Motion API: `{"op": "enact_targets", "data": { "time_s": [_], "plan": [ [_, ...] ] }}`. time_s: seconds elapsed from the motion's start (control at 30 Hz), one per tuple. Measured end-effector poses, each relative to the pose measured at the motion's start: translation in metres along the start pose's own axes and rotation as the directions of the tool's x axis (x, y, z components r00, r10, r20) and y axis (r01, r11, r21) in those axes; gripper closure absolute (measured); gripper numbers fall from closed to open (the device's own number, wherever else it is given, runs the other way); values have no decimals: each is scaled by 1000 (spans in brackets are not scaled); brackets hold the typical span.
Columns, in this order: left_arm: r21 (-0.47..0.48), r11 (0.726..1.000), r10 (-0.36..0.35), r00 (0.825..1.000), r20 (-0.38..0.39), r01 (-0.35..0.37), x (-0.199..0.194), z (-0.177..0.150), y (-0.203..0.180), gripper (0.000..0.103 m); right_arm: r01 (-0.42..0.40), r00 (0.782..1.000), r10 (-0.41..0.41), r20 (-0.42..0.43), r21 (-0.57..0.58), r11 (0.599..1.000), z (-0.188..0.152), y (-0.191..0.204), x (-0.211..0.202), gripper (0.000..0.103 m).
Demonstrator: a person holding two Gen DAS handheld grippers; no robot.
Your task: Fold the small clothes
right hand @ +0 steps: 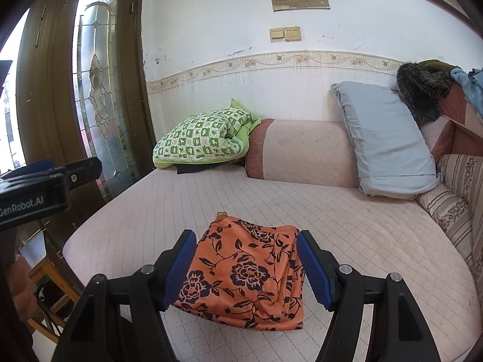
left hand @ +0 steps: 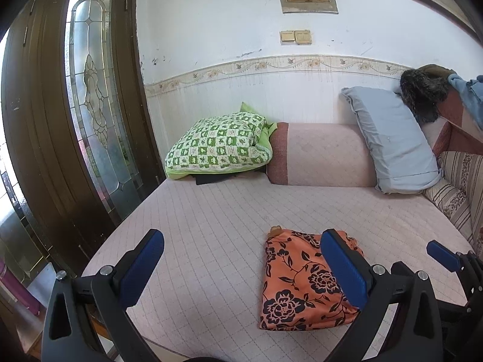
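Folded orange flowered cloth (right hand: 244, 274) lying flat on the pink quilted bed (right hand: 347, 226), right tool (right hand: 246, 268) open and empty, fingers either side of the cloth, left tool (left hand: 243, 267) open and empty beside it, green checked pillow (left hand: 220, 147) and grey pillow (left hand: 392, 141) at the wall.

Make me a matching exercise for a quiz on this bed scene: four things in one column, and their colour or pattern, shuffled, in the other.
Things:
1. folded garment
2. upright pillow
3. quilt by the door
4. gripper pads

Looks:
A. green and white checks
B. dark blue
C. orange with dark flowers
D. plain pale blue-grey

Pairs: 1-C, 2-D, 3-A, 4-B
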State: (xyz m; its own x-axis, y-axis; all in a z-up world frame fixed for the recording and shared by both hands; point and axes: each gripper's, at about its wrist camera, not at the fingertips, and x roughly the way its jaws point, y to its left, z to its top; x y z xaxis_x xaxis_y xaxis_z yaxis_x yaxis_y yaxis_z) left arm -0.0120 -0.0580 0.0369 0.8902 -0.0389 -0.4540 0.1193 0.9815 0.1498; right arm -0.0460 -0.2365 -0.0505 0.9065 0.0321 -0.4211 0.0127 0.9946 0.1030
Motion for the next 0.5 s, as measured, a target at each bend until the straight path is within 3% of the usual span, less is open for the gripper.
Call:
{"op": "enact_targets", "data": {
  "time_s": [0.5],
  "plan": [
    [-15,1000,-21,998,54,21,-19,12,12,0,0,999,1,32,-27,1000,18,17,-7,31]
  ]
}}
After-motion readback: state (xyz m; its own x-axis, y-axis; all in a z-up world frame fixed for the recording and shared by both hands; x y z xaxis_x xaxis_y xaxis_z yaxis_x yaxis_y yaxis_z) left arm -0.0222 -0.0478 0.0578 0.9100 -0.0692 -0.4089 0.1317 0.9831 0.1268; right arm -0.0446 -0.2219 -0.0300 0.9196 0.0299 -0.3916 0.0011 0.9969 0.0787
